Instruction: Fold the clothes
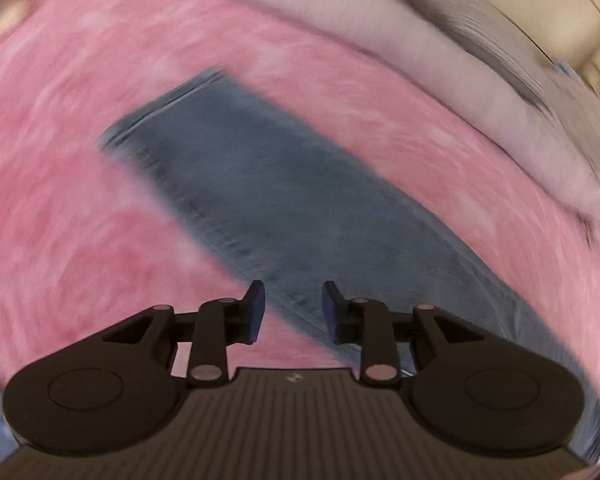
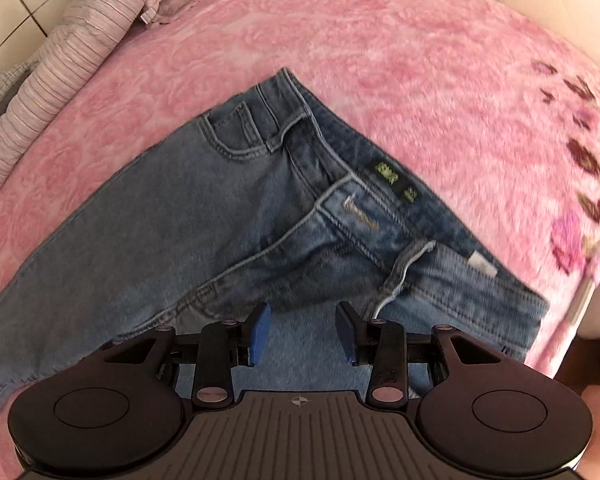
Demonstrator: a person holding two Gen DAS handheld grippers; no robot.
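The jeans (image 2: 228, 216) lie flat on the pink blanket (image 2: 380, 60) of a bed, a soft, wide surface that lets the denim spread without sliding off. In the right wrist view the waist end shows, with the waistband turned open so the inner label (image 2: 394, 184) faces up, and one leg runs off toward the lower left; the garment looks doubled lengthwise, one leg over the other, though the overlap is not sharp enough to be sure. The right tool (image 2: 304, 332) hangs just above the denim near the crotch with its blue pads spread and nothing between them, well placed for pinching the thick seam there. The left wrist view is smeared by motion blur: a long strip of the jeans (image 1: 284, 200), probably a leg, crosses the blanket (image 1: 80, 160) diagonally, and the left tool (image 1: 294, 310) sits over its near edge, likewise spread and empty. Striped pillows (image 2: 60, 60) are pushed to the far side, leaving room for the work. Such a scene fits either a lengthwise fold with crosswise folds to come, or a pause between grips.
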